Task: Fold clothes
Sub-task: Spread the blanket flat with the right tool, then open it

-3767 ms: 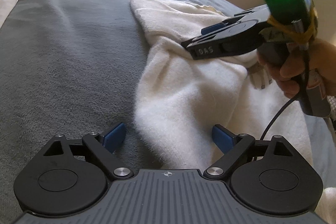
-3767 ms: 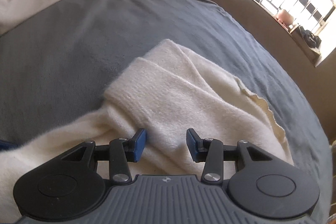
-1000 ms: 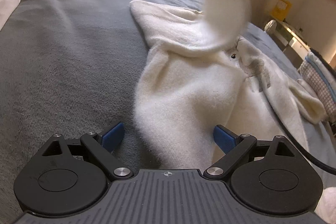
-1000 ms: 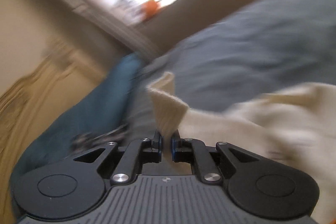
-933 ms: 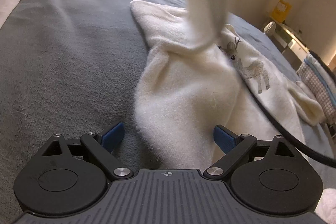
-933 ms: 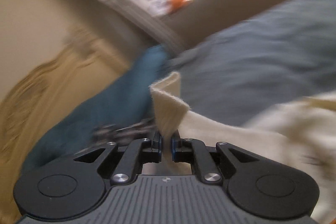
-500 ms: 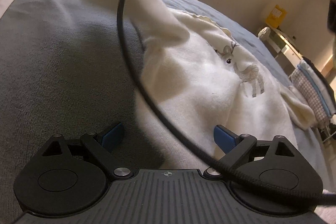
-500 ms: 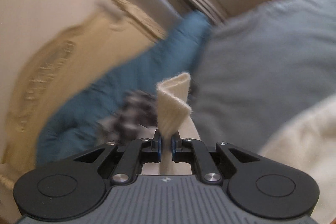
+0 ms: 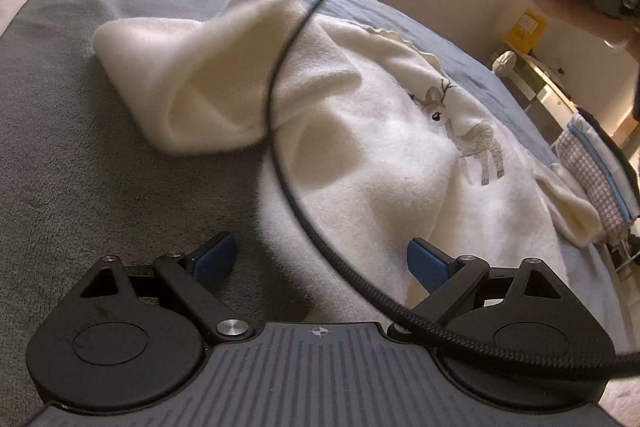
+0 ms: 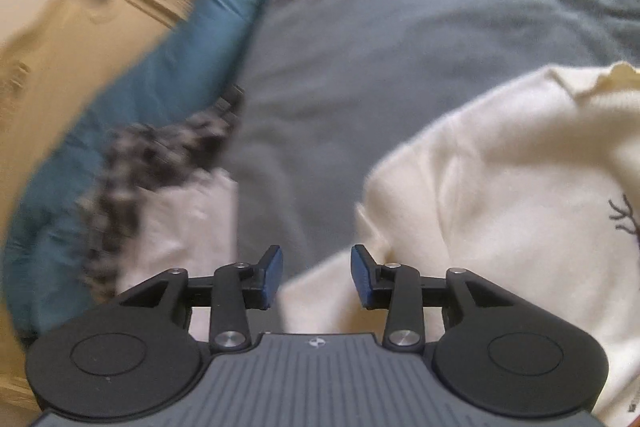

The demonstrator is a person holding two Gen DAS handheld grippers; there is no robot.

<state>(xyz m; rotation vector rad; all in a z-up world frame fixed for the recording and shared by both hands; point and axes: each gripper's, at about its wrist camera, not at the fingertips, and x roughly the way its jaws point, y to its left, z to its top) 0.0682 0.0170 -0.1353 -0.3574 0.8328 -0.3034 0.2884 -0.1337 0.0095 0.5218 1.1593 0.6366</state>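
left tool point(image 9: 320, 261): jaws wide apart, low | right tool point(image 10: 317, 275): jaws parted, empty, raised

no words, labels or numbers can be read anywhere here.

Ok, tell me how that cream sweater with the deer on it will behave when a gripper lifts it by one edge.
The cream sweater will probably flop and drape: its sleeve lies slumped in soft folds. The fuzzy nap suggests that it grips rather than slips. It looks thick, so likely bulky but light.

Bare grey bedspread point(image 9: 80, 155) left of sweater point(image 9: 360, 155), black cable point(image 9: 288, 163) crossing it
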